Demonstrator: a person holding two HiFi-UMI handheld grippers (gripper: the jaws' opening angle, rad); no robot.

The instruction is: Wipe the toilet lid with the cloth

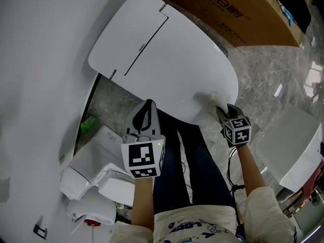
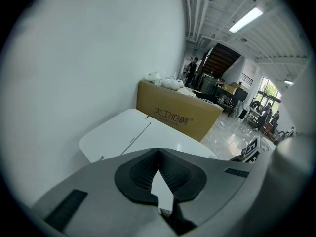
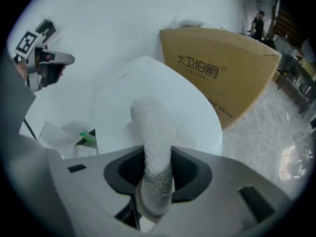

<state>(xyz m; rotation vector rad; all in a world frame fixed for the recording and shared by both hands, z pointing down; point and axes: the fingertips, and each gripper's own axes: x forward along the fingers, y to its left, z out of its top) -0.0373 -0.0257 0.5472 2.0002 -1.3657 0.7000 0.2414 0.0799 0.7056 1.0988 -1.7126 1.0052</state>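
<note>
The white toilet lid point(image 1: 167, 54) lies shut, filling the middle of the head view. A white fluffy cloth point(image 1: 210, 99) rests on the lid's near right edge, and my right gripper point(image 1: 224, 110) is shut on it. In the right gripper view the cloth point(image 3: 153, 132) stands up between the jaws over the lid point(image 3: 148, 83). My left gripper point(image 1: 147, 106) hovers at the lid's near left edge, shut, with nothing in it. Its pads point(image 2: 143, 169) meet at the tips above the lid point(image 2: 133, 135).
A brown cardboard box point(image 1: 228, 9) stands behind the toilet on the right. A white wall runs along the left. White ceramic pieces point(image 1: 96, 176) and a green item point(image 1: 88, 123) sit at lower left. Another white fixture point(image 1: 298, 140) is at the right, on marble floor.
</note>
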